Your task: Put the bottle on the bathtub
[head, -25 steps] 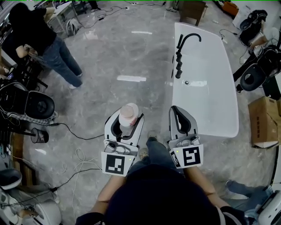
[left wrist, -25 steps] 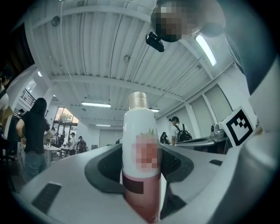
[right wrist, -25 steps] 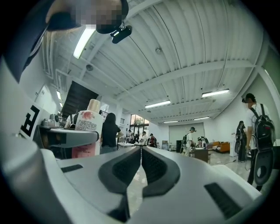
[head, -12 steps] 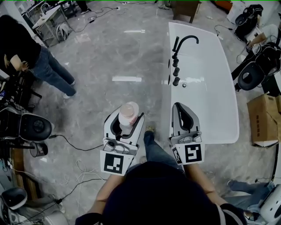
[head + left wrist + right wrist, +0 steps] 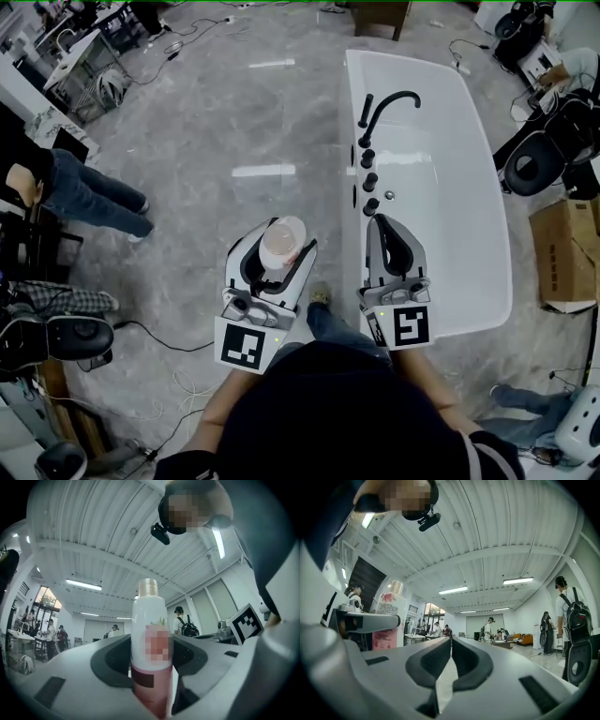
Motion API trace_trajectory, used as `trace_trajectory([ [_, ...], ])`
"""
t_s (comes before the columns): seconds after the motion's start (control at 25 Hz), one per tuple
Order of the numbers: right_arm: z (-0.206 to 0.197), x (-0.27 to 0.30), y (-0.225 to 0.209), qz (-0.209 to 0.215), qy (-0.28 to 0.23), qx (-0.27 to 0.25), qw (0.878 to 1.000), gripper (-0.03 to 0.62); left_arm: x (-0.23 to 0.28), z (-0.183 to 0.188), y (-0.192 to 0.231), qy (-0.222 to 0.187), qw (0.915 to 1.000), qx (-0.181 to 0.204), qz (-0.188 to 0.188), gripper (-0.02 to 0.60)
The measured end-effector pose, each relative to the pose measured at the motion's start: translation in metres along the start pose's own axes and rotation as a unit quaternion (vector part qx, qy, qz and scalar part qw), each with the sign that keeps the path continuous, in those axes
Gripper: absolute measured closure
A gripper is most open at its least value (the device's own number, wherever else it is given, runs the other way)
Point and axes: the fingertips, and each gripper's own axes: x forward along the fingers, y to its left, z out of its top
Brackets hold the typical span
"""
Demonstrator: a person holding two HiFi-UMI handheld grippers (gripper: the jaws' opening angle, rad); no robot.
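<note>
- Head view: the left gripper has its jaws clamped on the bottle, which stands upright with its cap towards the camera. It hangs above the grey floor, just beside the long left rim of the bathtub but not over it. The right gripper hangs above the tub's near end. A black faucet and a row of knobs take up the left rim further ahead. The carry should therefore probably go to the right, to a bare stretch of rim clear of those knobs. The right gripper should be drawn aside so that the two do not meet.
- Left gripper view: the jaws press on the bottle's pink lower body from both sides. The white upper part and the pale cap rise free above them. With so low a grasp the top can likely sway, so a slow, level carry seems wise. The base should sit flat on the rim before the jaws let go. The rim looks smooth and glossy, so a tilted set-down could slide into the tub.
- Right gripper view: the jaws are pressed together with nothing between them. The bottle shows to the left, held in the other gripper. This gripper is free to steady the bottle if it wobbles.
</note>
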Motion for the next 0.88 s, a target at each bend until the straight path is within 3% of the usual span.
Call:
trace_trajectory([
  [0.28, -0.014, 0.035, -0.054, -0.053, 0.005, 0.001, 0.999, 0.568, 0.073, -0.021, 0.007, 0.002, 0.9978, -0.020, -0.063, 0.345],
  [0.56, -0.035, 0.032, -0.094, -0.120, 0.025, -0.011, 0.992, 0.566, 0.126, -0.044, -0.004, -0.005, 0.9880, -0.048, -0.147, 0.345],
  [0.72, -0.050, 0.032, -0.114, -0.167, 0.045, -0.017, 0.985, 0.568, 0.161, -0.058, -0.014, -0.007, 0.9736, -0.072, -0.217, 0.345],
  [0.88, -0.064, 0.031, -0.125, -0.239, 0.076, -0.015, 0.968, 0.568, 0.190, -0.066, -0.024, -0.007, 0.9453, -0.093, -0.312, 0.345],
])
